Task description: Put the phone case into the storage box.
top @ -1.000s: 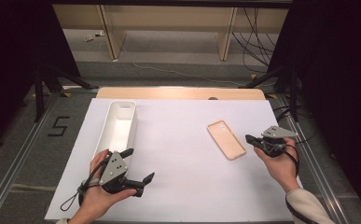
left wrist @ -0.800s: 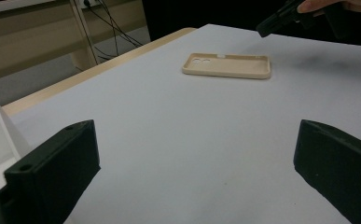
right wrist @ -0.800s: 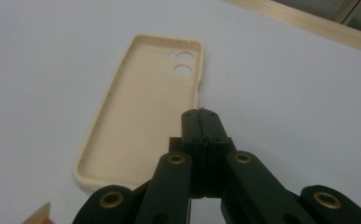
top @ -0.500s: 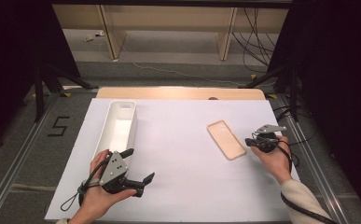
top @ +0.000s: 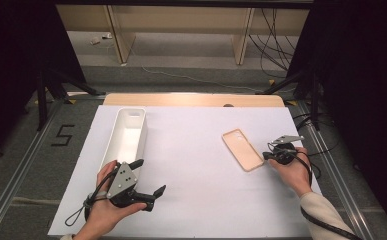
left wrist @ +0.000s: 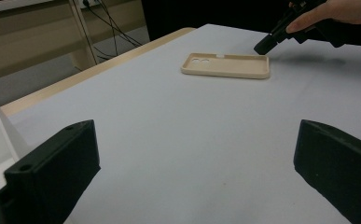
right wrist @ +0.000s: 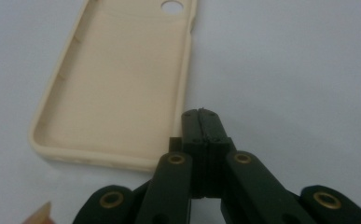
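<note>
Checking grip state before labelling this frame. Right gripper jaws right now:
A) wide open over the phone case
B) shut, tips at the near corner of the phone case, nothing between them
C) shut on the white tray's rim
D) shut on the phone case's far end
B: in the right gripper view the right gripper has its jaws pressed together with no gap, beside the corner of the beige phone case, which lies flat on the table.

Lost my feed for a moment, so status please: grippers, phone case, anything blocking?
Right gripper shut, empty, tips at the phone case corner. Left gripper open, idle beside the white tray. Nothing in the way.
</note>
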A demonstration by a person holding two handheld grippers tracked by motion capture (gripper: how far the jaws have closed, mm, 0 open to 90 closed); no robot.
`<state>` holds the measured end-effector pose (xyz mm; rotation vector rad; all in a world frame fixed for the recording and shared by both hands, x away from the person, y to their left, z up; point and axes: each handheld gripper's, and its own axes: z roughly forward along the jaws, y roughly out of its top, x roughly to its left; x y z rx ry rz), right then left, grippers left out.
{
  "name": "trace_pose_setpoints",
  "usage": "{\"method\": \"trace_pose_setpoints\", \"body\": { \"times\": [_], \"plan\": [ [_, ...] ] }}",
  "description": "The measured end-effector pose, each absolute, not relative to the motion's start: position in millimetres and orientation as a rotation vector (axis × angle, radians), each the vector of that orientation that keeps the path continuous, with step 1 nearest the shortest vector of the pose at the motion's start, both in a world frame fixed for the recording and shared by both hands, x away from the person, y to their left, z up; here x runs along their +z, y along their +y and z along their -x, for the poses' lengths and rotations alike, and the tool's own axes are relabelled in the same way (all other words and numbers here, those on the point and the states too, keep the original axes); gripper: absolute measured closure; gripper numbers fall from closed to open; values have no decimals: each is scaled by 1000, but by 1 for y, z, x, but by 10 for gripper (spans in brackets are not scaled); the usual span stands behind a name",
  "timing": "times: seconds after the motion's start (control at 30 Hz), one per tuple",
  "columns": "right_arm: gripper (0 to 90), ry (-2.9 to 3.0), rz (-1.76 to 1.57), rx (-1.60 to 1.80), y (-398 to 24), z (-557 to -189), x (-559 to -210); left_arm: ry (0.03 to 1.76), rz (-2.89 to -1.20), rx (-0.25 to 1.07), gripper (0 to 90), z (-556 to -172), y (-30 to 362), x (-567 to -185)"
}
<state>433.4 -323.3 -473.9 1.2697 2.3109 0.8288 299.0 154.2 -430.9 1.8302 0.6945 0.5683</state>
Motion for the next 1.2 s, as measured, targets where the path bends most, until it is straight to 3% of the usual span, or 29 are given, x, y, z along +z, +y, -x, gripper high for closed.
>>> {"method": "trace_pose_setpoints", "body": {
  "times": [1.2],
  "plan": [
    [900, 2462, -1213, 848, -294, -420, -474, 693, -1832, 566, 0, -299, 154, -431]
  ]
}}
